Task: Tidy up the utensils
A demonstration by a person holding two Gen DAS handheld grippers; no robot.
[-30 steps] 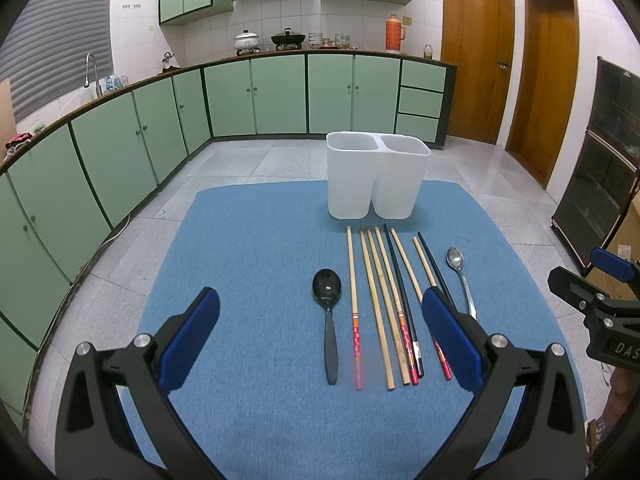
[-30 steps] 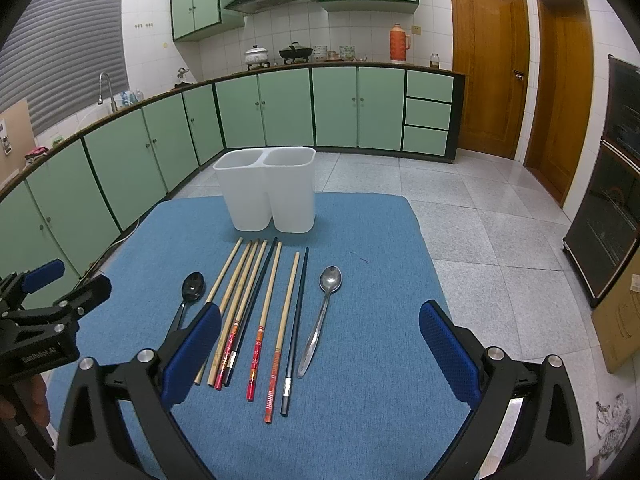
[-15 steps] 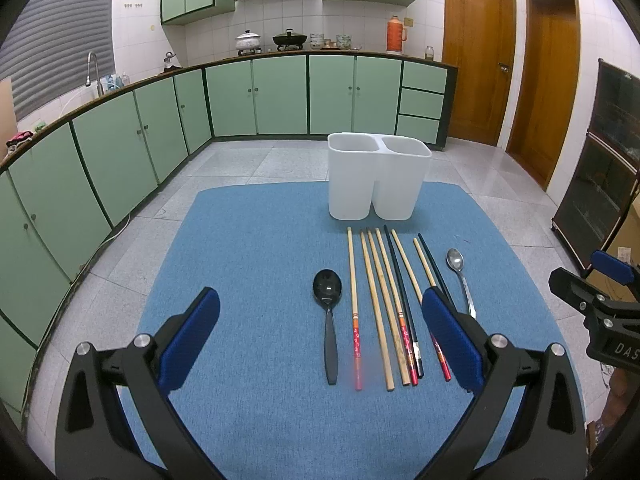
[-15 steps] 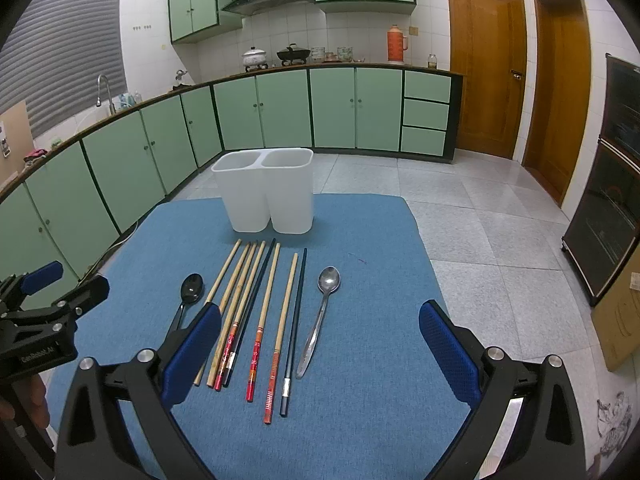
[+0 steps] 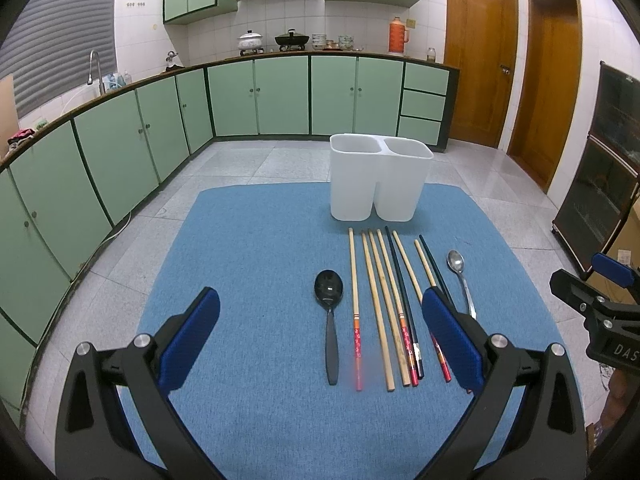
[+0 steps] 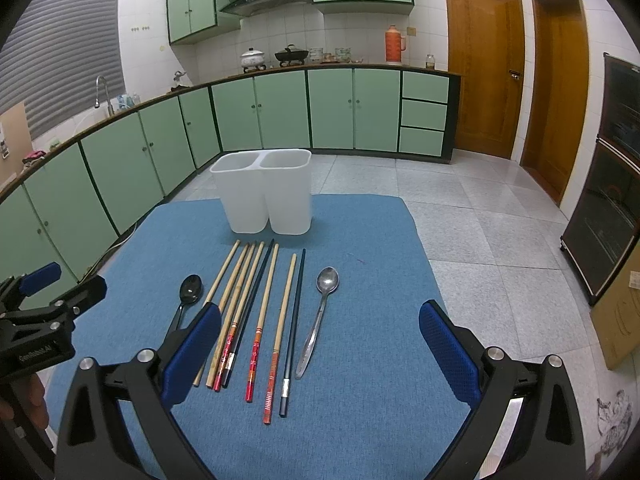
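Two spoons, a black spoon (image 5: 329, 292) and a steel spoon (image 6: 325, 288), flank the chopsticks (image 6: 260, 312) before the empty white holder (image 5: 380, 178), so the left gripper (image 5: 320, 344) and right gripper (image 6: 320, 344), both wide apart and holding nothing, should each descend squarely onto one handle.

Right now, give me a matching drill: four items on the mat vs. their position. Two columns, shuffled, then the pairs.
Items:
1. black spoon
2. metal spoon
3. white holder
4. chopsticks

Positions:
A. far end of the blue mat, upright, both compartments empty
B. right end of the row
C. left end of the row
D. side by side between the two spoons

Pairs: 1-C, 2-B, 3-A, 4-D
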